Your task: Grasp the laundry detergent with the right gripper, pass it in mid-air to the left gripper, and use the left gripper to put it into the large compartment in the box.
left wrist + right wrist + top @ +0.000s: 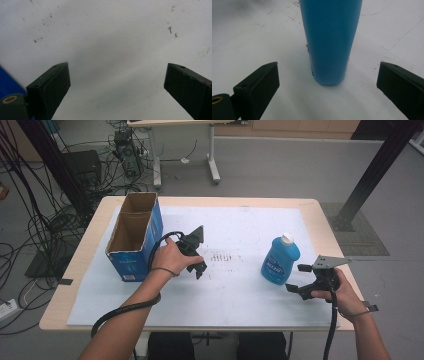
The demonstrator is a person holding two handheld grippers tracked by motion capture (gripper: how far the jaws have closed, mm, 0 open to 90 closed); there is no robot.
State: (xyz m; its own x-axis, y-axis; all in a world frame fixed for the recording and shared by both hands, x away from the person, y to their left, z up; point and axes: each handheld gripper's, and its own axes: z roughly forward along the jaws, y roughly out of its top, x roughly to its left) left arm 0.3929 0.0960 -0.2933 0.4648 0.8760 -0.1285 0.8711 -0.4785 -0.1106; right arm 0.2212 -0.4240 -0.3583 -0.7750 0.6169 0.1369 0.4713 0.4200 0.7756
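Currently the right gripper (296,279) sits at about 4 o'clock on the table (80,265), held in the person's right hand (336,292), with its jaws spread wide and nothing between them. The blue bottle (280,260) with a white cap (286,238) stands upright on the white sheet (240,300), just beside the jaw tips, toward 10 o'clock from the gripper. In the right gripper view the bottle (329,40) rises straight ahead at 12 o'clock, centred on the gap between the two black jaws; its base rests on the sheet beyond the tips, not touching either jaw.

The left gripper (199,269) is near table centre, slightly toward 9 o'clock, gripped by the left hand (170,257), pointing down at the sheet. In the left gripper view its jaws stand wide apart over bare white sheet (112,50) with small dark specks; nothing is held. A strip of blue shows at the 8 o'clock edge of that view.

An open cardboard box (134,236), blue on the outside with a brown interior, stands at 9 to 10 o'clock on the table, just beside the left hand. It is well apart from the bottle. A faint patch of dark marks (222,256) lies on the sheet between the left gripper and the bottle.
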